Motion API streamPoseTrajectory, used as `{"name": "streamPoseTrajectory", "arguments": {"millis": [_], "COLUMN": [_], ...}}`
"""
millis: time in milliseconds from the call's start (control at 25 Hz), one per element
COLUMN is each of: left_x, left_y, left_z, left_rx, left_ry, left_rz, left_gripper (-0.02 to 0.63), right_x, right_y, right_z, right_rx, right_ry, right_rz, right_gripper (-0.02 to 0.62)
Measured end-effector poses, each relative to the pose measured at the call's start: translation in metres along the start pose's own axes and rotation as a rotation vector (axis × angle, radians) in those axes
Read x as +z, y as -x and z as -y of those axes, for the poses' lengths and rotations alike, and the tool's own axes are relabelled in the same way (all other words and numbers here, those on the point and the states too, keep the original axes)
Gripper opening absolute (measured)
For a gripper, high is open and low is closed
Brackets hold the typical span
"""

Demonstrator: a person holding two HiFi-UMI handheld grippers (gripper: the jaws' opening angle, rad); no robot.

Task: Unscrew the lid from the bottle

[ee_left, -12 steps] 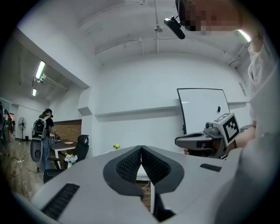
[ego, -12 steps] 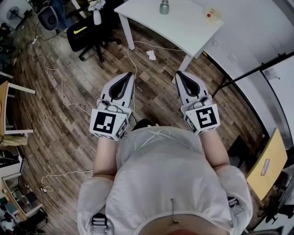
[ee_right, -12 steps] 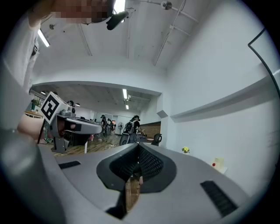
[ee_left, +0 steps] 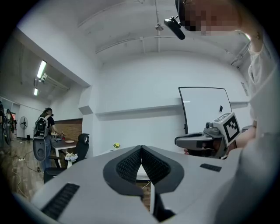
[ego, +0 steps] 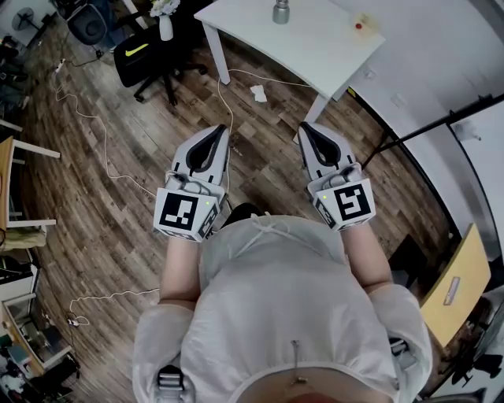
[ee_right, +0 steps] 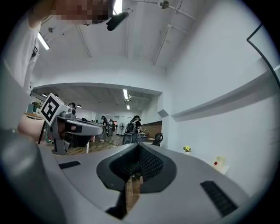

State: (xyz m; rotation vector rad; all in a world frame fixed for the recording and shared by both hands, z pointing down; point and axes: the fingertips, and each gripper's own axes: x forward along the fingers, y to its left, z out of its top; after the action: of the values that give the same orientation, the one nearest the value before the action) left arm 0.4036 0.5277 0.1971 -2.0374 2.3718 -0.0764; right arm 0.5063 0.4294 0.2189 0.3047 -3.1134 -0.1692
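Note:
A small grey bottle (ego: 281, 12) with its lid on stands on the white table (ego: 315, 43) at the far end of the head view, well away from both grippers. My left gripper (ego: 221, 128) and my right gripper (ego: 303, 126) are held side by side in front of the person's chest, above the wooden floor. Both point toward the table. In the left gripper view the left gripper (ee_left: 141, 147) has its pads pressed together with nothing between them. The right gripper (ee_right: 139, 144) looks the same in its own view, shut and empty.
A pale card with a red dot (ego: 362, 24) lies on the table's right end. A black office chair (ego: 150, 55) and a vase of white flowers (ego: 166, 24) stand at the far left. Cables trail over the floor (ego: 94, 118). A yellow board (ego: 457, 279) leans at the right.
The right gripper has edged very slightly to the left. Otherwise nothing has visibly moved.

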Motion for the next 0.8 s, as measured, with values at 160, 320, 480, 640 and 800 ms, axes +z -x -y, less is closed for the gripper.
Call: {"name": "streamPoseTrajectory", "arguments": {"millis": [160,320,480,640,800], "left_x": [-0.002,-0.003,-0.006,-0.014,-0.032], "left_y": [-0.01,-0.023,-0.043,-0.059,-0.079], "left_z": [0.003,-0.014,-0.032,-0.056,-0.091], "left_rx": [-0.003,0.087,0.089,0.093,0.075], "left_ry": [0.016,0.059,0.059,0.05,0.042], "left_rz": [-0.008,0.022,-0.016,-0.043,-0.066], "left_gripper": [0.02,0.204,0.324,0.324,0.324], "right_x": [-0.006,-0.002,-0.002,-0.014,-0.034], "right_y": [0.0,-0.004,-0.025,-0.051,-0.085], "right_z": [0.012,0.038,0.057,0.068,0.078], "right_rx": [-0.016,-0.088,-0.084,-0.088,-0.116], "right_ry": [-0.041,-0.048,-0.026,-0.068,-0.091], "right_rz": [0.007,0.039,0.021,-0.004,-0.02], "right_gripper": [0.002,0.186,0.373,0.373,0.372]}}
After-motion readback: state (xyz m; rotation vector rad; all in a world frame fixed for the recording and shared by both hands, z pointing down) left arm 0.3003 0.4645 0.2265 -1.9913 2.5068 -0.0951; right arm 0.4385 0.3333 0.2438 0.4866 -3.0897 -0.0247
